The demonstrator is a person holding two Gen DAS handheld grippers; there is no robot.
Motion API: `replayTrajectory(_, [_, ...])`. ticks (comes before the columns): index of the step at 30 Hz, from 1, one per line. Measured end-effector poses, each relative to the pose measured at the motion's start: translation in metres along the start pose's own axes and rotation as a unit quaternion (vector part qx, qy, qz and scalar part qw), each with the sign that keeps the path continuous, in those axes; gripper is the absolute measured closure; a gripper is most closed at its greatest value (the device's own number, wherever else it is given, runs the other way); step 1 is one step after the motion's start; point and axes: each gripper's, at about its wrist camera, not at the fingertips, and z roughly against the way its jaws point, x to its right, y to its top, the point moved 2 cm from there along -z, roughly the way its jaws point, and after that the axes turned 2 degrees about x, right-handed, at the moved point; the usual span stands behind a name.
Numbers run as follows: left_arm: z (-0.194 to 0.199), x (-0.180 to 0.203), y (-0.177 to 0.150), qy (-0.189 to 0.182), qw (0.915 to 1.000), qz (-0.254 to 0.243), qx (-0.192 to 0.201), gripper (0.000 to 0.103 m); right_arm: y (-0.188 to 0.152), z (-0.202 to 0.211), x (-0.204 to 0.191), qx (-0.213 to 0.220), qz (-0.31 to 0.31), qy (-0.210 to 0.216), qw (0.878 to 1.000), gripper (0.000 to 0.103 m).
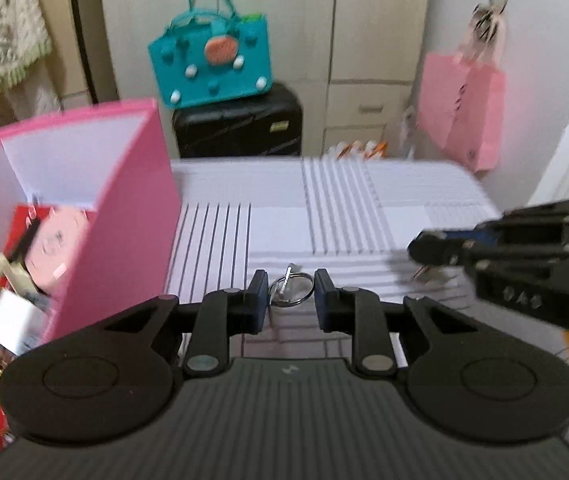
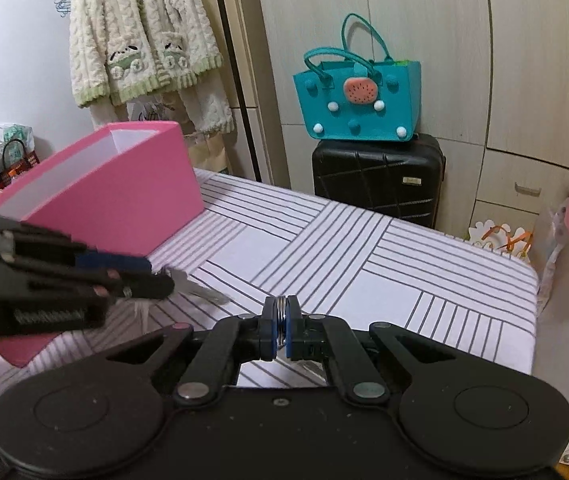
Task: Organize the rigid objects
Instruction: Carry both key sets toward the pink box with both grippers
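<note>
A metal key ring with a small key (image 1: 286, 286) sits between the pads of my left gripper (image 1: 291, 280), which is shut on it just above the striped tablecloth (image 1: 276, 232). From the right wrist view the left gripper (image 2: 156, 276) comes in at the left, and its key (image 2: 204, 294) sticks out blurred past the tips. My right gripper (image 2: 281, 304) is shut on a second metal ring (image 2: 281, 320), seen edge-on between the blue pads. In the left wrist view the right gripper (image 1: 418, 246) hovers at the right with something small hanging under it.
An open pink box (image 1: 124, 208) (image 2: 124, 188) stands on the table's left and holds several items. Behind the table a teal bag (image 2: 358, 96) rests on a black suitcase (image 2: 376, 180). A pink paper bag (image 1: 464, 108) hangs at the right.
</note>
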Motion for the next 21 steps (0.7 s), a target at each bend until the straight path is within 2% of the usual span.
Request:
replayTrajectory(9, [0.067, -0.015, 0.035, -0.037, 0.9986, -0.021, 0.031, 0.08, 0.027, 0.038, -0.03, 0.005, 0.013, 0.026, 1.0, 0.099])
replayTrajectory(13, [0.096, -0.031, 0.047, -0.051, 0.9983, -0.018, 0.022, 0.08, 0.043, 0.055, -0.054, 0.003, 0.035, 0.039, 0.999, 0.099])
replayTrajectory(16, [0.118, -0.045, 0.054, -0.041, 0.9984, -0.03, 0.023, 0.08, 0.059, 0.068, -0.076, 0.003, 0.05, 0.055, 0.997, 0.099])
replayTrajectory(21, [0.153, -0.073, 0.063, -0.03, 0.9985, -0.045, -0.01, 0.08, 0.092, 0.085, -0.12, 0.01, 0.075, 0.093, 0.993, 0.099])
